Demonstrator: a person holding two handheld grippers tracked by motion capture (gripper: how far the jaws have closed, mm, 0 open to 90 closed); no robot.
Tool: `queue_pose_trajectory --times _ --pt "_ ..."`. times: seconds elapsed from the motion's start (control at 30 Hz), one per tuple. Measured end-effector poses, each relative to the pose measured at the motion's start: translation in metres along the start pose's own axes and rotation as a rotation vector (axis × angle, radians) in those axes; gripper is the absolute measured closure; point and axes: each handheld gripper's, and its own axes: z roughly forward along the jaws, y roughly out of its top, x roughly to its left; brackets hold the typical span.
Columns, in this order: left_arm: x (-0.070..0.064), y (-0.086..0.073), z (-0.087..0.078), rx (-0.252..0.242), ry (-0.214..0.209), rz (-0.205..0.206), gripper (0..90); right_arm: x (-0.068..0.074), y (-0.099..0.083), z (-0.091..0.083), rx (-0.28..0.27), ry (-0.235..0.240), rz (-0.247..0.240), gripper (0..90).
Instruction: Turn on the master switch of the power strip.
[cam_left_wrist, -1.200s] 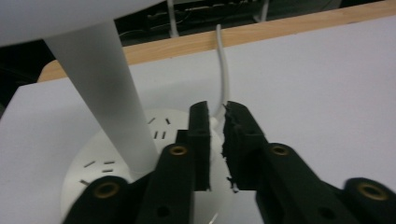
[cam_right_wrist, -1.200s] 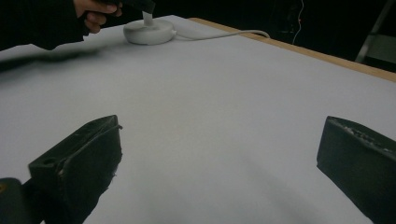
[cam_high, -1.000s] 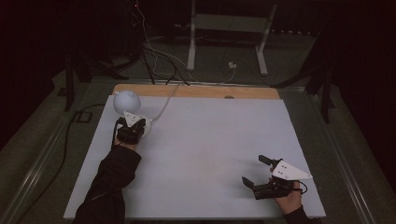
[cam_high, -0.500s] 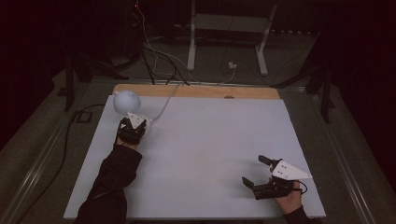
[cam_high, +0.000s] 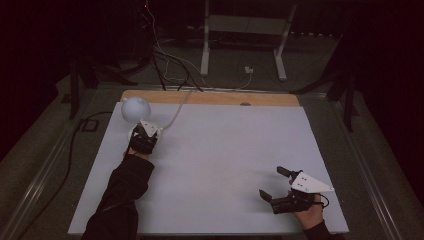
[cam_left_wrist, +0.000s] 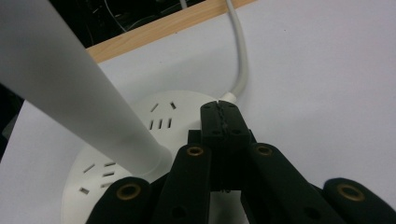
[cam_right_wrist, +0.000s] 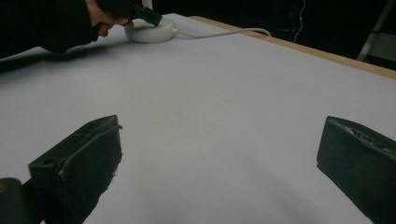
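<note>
Black left tool (cam_left_wrist: 219, 116) closed over lamp base (cam_left_wrist: 140, 140)

Lamp base (cam_left_wrist: 116, 154) sits far-left on table (cam_high: 225, 150), apparently under left tool (cam_high: 143, 138).

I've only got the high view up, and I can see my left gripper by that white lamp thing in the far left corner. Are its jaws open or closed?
Observer: Closed. In the left gripper view the left gripper has its jaws pressed together, tips over the round lamp base.
Operator: Is anything between them?
Observer: Nothing shows between the tips; they sit just short of where the white cord enters the base.
Operator: What's on that base?
Observer: Groups of small slots on its top, beside the white stem that rises from it.
Operator: And my right one?
Observer: The right gripper is wide open over the bare white table, holding nothing.
</note>
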Motion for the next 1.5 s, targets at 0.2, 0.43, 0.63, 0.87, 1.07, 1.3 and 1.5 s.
queue_pose_trajectory --times 0.2,0.43,0.63,0.87,1.07,1.3,1.5 --pt "-0.0005 -0.0002 0.001 0.007 0.025 0.018 90.0 0.0 -0.0001 -0.0001 0.001 0.0 -0.001 0.0" --pt "-0.0004 0.0011 0.0014 0.017 0.024 0.031 90.0 0.0005 0.0 0.0001 0.002 0.002 -0.004 0.0" --pt "0.0006 0.0011 0.0009 0.025 0.016 0.043 90.0 0.0004 -0.0001 -0.0002 0.003 0.002 -0.002 0.0" --pt "-0.0001 0.003 0.0012 0.046 0.016 0.056 90.0 0.001 0.0 0.0003 0.005 0.004 -0.005 0.0" --pt "0.0001 0.0046 0.0015 0.063 0.01 0.076 90.0 0.0011 -0.0004 0.0007 0.007 0.007 -0.003 0.0" --pt "0.001 0.0054 0.0014 0.074 -0.002 0.087 90.0 0.0017 -0.0001 0.0002 0.005 0.007 -0.004 0.0" --pt "0.0004 0.0065 0.0017 0.09 -0.001 0.104 90.0 0.0016 -0.0006 0.0014 0.011 0.01 -0.009 0.0"
